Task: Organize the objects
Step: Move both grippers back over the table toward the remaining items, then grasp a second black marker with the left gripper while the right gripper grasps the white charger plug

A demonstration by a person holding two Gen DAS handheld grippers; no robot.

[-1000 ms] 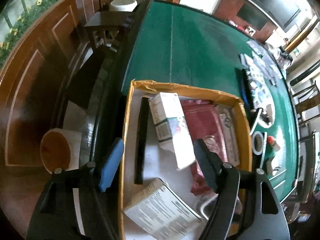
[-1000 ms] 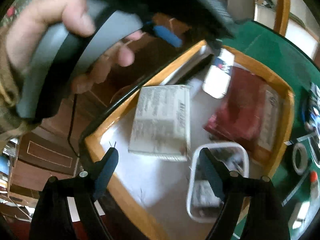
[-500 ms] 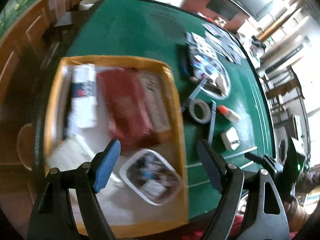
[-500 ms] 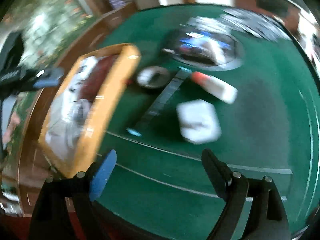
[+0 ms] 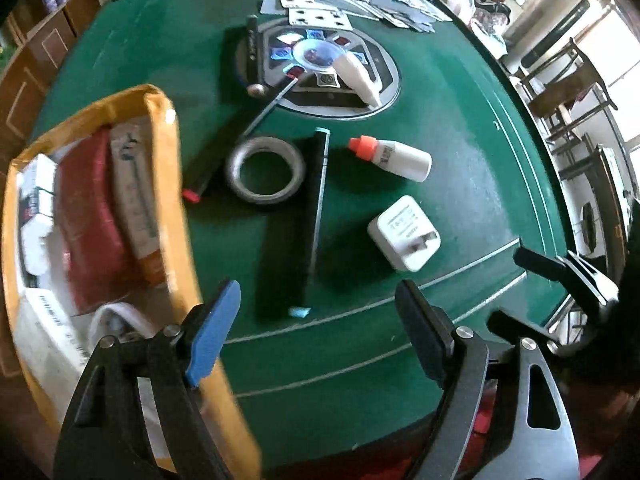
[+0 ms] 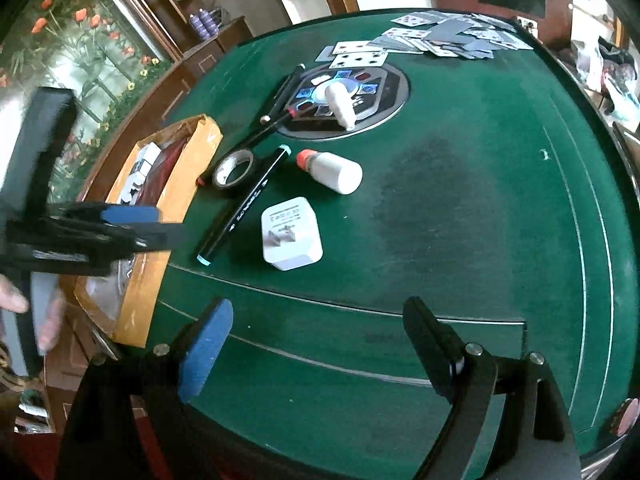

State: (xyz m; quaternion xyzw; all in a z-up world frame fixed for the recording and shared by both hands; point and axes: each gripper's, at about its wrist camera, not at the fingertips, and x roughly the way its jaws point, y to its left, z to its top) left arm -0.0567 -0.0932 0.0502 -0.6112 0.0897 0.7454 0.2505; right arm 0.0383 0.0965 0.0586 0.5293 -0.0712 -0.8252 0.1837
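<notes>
A yellow cardboard box [image 5: 172,184] [image 6: 180,184] at the table's left holds a red packet [image 5: 86,216], white boxes and a clear container. On the green felt lie a tape roll [image 5: 265,170] [image 6: 234,168], a black marker with teal ends [image 5: 296,224] [image 6: 244,204], a white bottle with an orange cap [image 5: 394,158] [image 6: 332,170], a white plug adapter [image 5: 404,232] [image 6: 290,234] and a thin pen [image 5: 264,110]. My left gripper [image 5: 316,330] is open and empty above the near felt, beside the box. My right gripper [image 6: 320,346] is open and empty near the table's front edge.
A round black and silver centre panel [image 5: 324,68] [image 6: 348,100] carries a white tube [image 5: 356,78]. Playing cards [image 5: 360,4] [image 6: 436,36] are spread at the far side. The left gripper shows from the side in the right wrist view [image 6: 120,228]. Chairs [image 5: 568,80] stand to the right.
Both grippers have swung from over the box to the right, over the green felt and the loose objects. Both stay open and empty.
</notes>
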